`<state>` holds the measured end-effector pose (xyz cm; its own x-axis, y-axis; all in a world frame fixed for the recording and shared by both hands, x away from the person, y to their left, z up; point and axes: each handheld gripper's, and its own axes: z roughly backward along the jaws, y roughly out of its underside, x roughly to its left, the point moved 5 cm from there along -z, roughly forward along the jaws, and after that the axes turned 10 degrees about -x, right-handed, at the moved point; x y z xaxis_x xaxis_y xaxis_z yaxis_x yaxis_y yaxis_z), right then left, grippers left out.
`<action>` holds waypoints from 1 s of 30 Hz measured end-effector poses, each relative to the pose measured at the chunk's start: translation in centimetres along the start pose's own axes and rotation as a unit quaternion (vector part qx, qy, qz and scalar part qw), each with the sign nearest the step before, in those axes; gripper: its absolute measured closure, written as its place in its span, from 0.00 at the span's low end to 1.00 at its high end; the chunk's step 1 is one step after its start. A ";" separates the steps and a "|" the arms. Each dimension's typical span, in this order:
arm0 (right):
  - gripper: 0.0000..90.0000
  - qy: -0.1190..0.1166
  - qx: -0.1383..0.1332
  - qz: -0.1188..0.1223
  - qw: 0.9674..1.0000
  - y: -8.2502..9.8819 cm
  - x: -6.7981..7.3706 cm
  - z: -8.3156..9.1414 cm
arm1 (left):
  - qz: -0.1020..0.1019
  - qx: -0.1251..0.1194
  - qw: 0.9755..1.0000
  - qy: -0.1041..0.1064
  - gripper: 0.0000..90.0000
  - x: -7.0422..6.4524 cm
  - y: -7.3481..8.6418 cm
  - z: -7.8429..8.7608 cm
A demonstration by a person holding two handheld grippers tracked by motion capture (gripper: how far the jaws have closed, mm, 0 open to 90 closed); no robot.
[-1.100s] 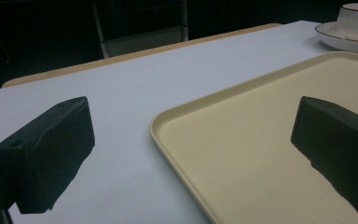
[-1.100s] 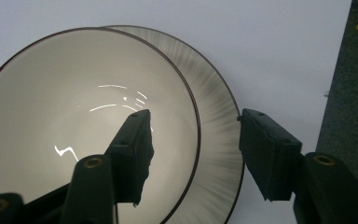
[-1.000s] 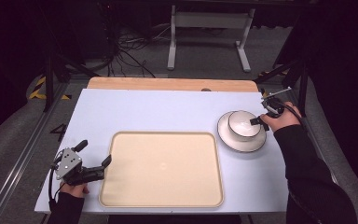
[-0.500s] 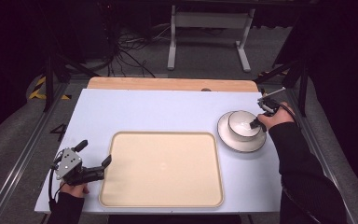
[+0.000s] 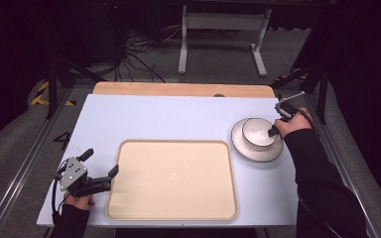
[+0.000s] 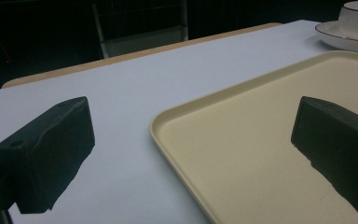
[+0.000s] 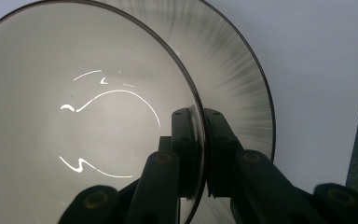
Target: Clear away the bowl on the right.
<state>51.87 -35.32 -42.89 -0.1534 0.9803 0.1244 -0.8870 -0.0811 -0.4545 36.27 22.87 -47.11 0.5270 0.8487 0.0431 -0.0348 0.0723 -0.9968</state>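
Since a second ago the right claw (image 7: 200, 140) has just been closing and now pinches the rim of the white ceramic bowl (image 5: 258, 133), which sits on its white saucer (image 5: 243, 148) on the worktop (image 5: 178, 119). The left claw (image 5: 99, 171) hangs released beside the empty cream plastic tray (image 5: 173, 218). Grasp made; lifting the bowl, probably to the tray, looks left to do.

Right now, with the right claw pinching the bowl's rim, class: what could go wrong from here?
1. The right claw grips only the thin rim of the bowl; lifted, it may tilt or slip.
2. The bowl sits on a saucer; a sideways pull could drag it along.
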 end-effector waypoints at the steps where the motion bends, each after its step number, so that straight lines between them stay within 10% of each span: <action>1: 0.94 -0.001 -0.001 -0.001 1.000 0.0 0.1 0.1 | 0.000 0.000 1.000 0.000 0.00 0.0 0.0 0.0; 30: 0.93 -0.012 -0.013 0.011 1.000 -0.6 2.8 4.8 | 0.008 0.001 1.000 -0.003 0.00 0.2 0.0 0.1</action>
<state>49.88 -33.39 -38.04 -0.1835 0.9738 0.1346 -0.8718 -0.0979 -0.4800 36.32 23.05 -47.07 0.5220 0.8525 0.0271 -0.0450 0.0593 -0.9972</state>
